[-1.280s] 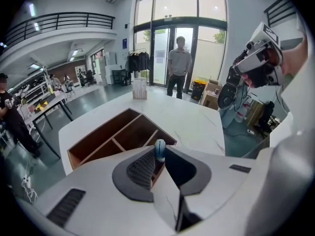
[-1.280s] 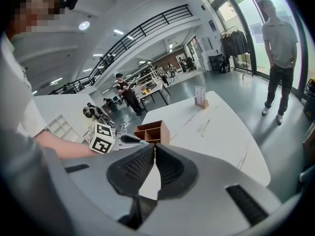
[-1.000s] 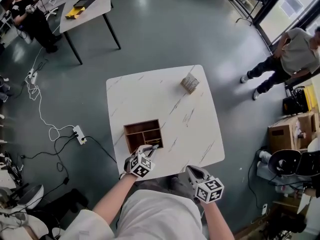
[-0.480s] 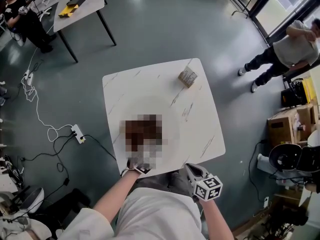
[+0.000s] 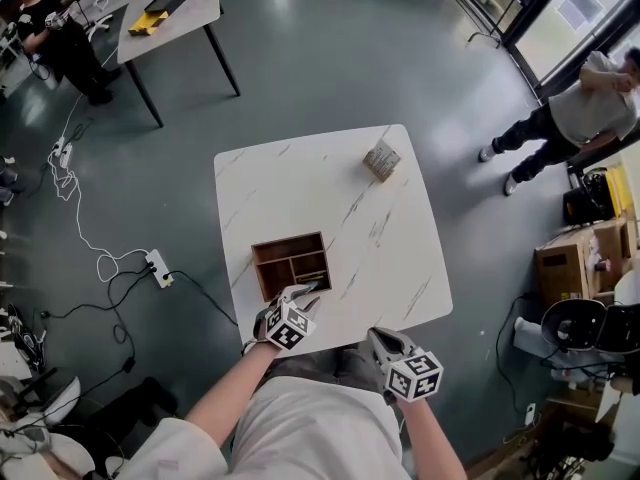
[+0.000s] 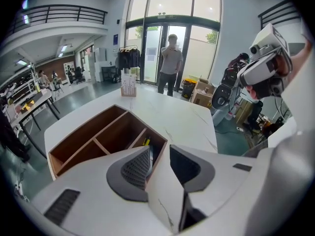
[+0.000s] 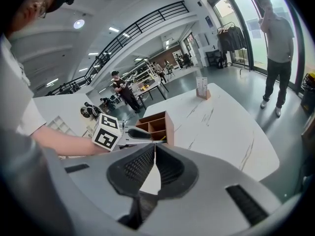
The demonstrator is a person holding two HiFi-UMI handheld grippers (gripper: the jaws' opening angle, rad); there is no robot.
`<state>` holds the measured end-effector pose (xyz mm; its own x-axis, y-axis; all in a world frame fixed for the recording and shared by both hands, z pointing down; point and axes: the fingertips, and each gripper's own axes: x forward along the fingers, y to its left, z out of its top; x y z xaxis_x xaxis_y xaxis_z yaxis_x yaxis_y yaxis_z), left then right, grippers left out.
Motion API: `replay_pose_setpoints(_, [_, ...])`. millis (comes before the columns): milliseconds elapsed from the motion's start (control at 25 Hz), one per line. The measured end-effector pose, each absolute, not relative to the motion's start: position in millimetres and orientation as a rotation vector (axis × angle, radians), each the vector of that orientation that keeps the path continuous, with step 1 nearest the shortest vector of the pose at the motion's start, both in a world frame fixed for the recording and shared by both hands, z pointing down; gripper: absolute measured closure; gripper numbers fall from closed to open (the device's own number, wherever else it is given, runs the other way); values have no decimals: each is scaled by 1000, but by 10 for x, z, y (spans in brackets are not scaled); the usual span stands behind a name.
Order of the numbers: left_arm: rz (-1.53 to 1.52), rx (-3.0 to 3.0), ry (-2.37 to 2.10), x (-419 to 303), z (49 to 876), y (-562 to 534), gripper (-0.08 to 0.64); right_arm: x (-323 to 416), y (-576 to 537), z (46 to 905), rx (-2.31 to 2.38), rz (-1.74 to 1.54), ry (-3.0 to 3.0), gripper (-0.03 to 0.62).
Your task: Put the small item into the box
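A wooden box (image 5: 290, 263) with several compartments stands near the front left of the white marble table (image 5: 370, 238). My left gripper (image 5: 303, 296) hangs over the box's near right corner. Its jaws have just been opening and stand open, with only the box's wall (image 6: 156, 154) below the gap. A small yellow and black item (image 6: 146, 141) lies in the near right compartment, just beyond the left pad (image 6: 136, 168). My right gripper (image 5: 383, 340) rests at the table's front edge, shut and empty. From the right gripper view, the left gripper (image 7: 147, 134) sits at the box (image 7: 156, 124).
A small printed carton (image 5: 381, 159) stands at the table's far right corner. A person (image 5: 575, 118) stands on the floor to the right. Another table (image 5: 170, 8) is at the far left, and a cable with a power strip (image 5: 158, 268) lies on the floor left of the table.
The left gripper has stayed at the box's near edge and its jaws look wider apart. The right gripper has not moved. The standing person has raised an arm.
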<state>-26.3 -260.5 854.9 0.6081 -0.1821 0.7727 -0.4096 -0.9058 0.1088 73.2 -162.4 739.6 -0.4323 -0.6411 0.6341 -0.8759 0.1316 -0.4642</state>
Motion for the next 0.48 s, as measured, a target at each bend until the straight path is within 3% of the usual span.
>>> replay_pose_setpoints(480, [1060, 2528, -580, -550, 8311, -2542, 505, 561, -1703, 7340, 1452, 1137, -2163, 563])
